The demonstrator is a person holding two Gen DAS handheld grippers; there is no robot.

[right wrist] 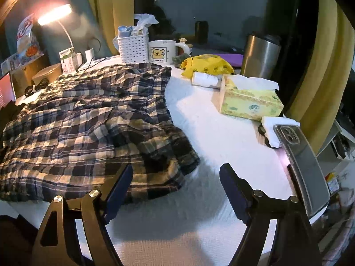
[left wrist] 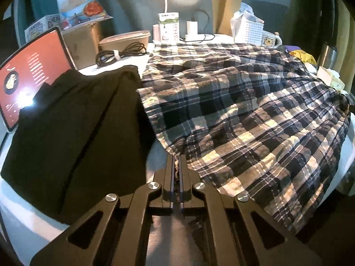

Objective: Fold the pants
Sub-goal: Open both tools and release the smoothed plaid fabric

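Plaid pants [left wrist: 244, 110] in dark blue, grey and cream lie spread and wrinkled on a white table [right wrist: 221, 133]. My left gripper [left wrist: 176, 157] is shut on the near left corner of the pants, with cloth pinched between its fingers. In the right wrist view the pants [right wrist: 88, 119] fill the left half, and their near right corner is bunched in a fold. My right gripper [right wrist: 176, 170] is open and empty just above the table, its left finger [right wrist: 119, 184] over the pants' near edge, its right finger [right wrist: 233, 188] over bare table.
A folded black garment [left wrist: 73, 137] lies left of the pants, beside a lit tablet [left wrist: 28, 77]. At the back stand a lamp [right wrist: 55, 14], white basket [right wrist: 133, 46], mug [right wrist: 162, 52] and cables [left wrist: 119, 54]. On the right are a tissue box [right wrist: 250, 102], steel flask [right wrist: 259, 55] and phone [right wrist: 304, 168].
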